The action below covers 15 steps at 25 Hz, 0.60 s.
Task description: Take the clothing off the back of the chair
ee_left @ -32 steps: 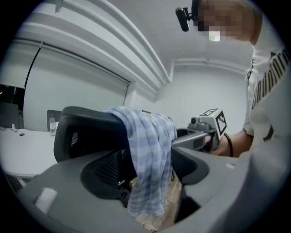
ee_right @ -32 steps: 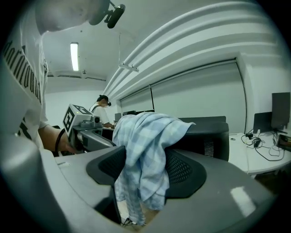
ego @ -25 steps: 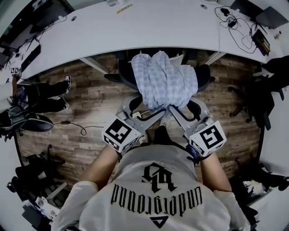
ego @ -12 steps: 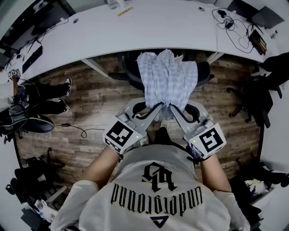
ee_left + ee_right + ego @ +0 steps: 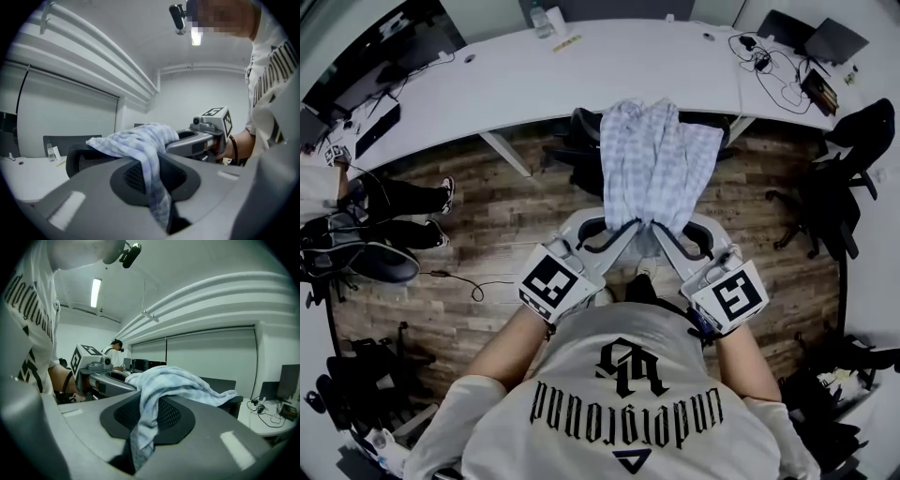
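Now one garment (image 5: 656, 159), one chair (image 5: 578, 141), two grippers (image 5: 630, 226) (image 5: 657, 227)

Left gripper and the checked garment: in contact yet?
Touching. The left gripper view shows the left gripper clamped on a fold of the checked garment; the cloth runs out from between its jaws, which have just closed.

Both bare forearms reach forward side by side, with the left gripper (image 5: 630, 228) and right gripper (image 5: 660, 230) angled inward so their tips nearly meet, each held roughly level, its jaws having just been closing and now pinching a fold of the cloth (image 5: 652, 164).
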Motion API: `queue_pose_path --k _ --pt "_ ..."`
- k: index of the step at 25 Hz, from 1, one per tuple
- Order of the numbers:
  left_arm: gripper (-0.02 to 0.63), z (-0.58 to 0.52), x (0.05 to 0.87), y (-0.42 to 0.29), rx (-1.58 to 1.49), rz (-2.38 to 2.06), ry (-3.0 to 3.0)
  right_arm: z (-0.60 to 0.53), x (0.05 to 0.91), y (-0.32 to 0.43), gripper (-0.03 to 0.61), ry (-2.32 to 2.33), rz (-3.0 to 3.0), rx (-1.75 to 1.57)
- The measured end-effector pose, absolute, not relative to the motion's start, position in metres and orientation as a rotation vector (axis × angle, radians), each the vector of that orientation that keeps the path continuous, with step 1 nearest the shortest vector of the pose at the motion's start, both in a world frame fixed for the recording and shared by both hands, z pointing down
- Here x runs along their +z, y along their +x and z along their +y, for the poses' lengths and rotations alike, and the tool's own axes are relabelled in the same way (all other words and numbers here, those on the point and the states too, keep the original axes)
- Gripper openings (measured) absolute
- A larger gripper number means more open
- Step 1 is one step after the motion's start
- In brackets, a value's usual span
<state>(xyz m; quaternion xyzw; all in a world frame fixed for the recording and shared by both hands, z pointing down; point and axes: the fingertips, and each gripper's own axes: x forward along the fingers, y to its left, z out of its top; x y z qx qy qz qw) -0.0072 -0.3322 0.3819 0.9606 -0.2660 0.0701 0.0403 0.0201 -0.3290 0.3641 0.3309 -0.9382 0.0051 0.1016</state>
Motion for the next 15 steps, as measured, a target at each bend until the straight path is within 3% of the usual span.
queue_pose_path --k 15 --pt "0.084 -0.246 0.357 0.006 0.135 -0.667 3.007 -0.246 0.341 0.027 0.066 1.106 -2.721 -0.063"
